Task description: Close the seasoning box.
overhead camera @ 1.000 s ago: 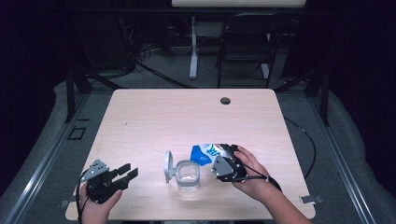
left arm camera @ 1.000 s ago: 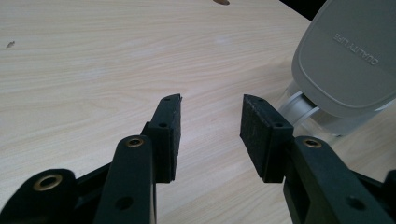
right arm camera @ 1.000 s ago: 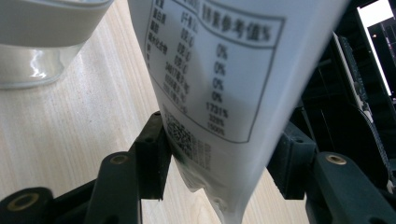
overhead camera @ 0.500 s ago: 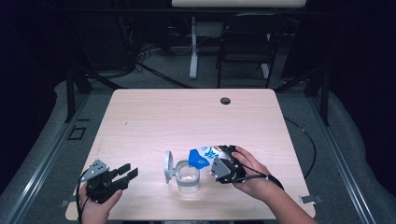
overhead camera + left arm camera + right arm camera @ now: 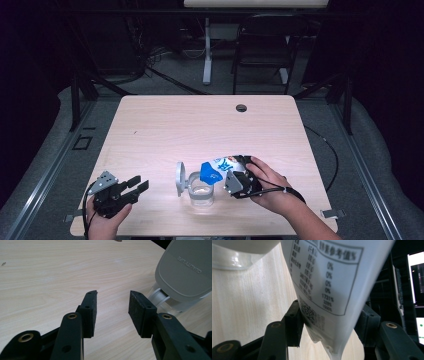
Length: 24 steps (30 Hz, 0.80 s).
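The right gripper (image 5: 239,175) is held in the person's right hand (image 5: 267,186) near the front edge of the tabletop (image 5: 200,125), right of the middle, with the forearm coming in from the front right corner. Its fingers (image 5: 293,322) are clamped on the lower end of a white and blue pouch (image 5: 216,169), which is tipped with its blue end over the mouth of a clear glass jar (image 5: 201,194). The jar stands near the front edge, about midway along it, with its grey hinged lid (image 5: 180,178) swung open and upright on the side toward the left gripper.

The left gripper (image 5: 131,186) rests in the left hand (image 5: 106,220) at the front left corner, pointing toward the jar but well apart from it. Its fingers (image 5: 89,312) stand wide with nothing between them.

Compared with a second ago, both hands sit in the same places, the pouch is at the same tilt over the jar, and the left fingers are just as wide.

In the left gripper view the grey lid (image 5: 185,270) reads "QUALITY LIFE", seen upside down. In the right gripper view the pouch (image 5: 332,285) carries a boxed nutrition table in Chinese characters with a column of percentages, mostly "0%", and a QR code beside the fingers.
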Each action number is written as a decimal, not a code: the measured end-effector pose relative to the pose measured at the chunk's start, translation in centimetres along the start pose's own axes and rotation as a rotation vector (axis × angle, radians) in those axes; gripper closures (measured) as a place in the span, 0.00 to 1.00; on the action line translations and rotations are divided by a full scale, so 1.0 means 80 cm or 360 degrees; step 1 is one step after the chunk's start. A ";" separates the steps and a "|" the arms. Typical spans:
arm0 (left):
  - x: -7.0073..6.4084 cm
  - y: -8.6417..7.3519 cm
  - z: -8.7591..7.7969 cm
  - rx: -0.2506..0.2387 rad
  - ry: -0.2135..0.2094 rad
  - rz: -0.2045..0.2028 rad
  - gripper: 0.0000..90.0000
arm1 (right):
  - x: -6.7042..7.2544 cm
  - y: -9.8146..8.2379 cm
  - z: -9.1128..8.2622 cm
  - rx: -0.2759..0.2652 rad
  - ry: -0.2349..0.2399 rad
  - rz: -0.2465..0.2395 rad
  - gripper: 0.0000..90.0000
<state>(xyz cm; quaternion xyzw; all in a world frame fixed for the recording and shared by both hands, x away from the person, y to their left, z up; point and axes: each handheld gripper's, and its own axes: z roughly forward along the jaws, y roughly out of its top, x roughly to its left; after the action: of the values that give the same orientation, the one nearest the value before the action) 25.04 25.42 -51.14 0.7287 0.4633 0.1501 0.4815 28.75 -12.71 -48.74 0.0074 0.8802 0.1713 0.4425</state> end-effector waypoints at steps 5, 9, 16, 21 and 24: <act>0.000 0.001 -0.001 -0.0003 0.0001 0.0000 0.65 | 0.002 0.003 0.000 0.0013 -0.0006 -0.0043 0.52; -0.001 0.000 0.000 -0.0017 0.0010 -0.0001 0.65 | 0.006 0.004 0.001 0.0011 -0.0007 -0.0059 0.52; 0.002 -0.001 0.001 -0.0004 0.0028 0.0011 0.64 | 0.007 0.005 0.001 0.0023 -0.0006 -0.0089 0.52; 0.002 -0.001 0.001 0.0008 0.0037 0.0017 0.63 | 0.008 0.005 0.001 0.0035 -0.0018 -0.0110 0.52; 0.003 -0.002 0.001 -0.0004 0.0043 0.0013 0.62 | 0.008 0.006 0.000 0.0045 -0.0031 -0.0140 0.53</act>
<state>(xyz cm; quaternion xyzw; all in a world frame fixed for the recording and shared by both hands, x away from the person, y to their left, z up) 25.13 25.56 -51.37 0.7279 0.4666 0.1624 0.4755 28.30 -12.15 -49.13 -0.0234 0.8777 0.1390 0.4580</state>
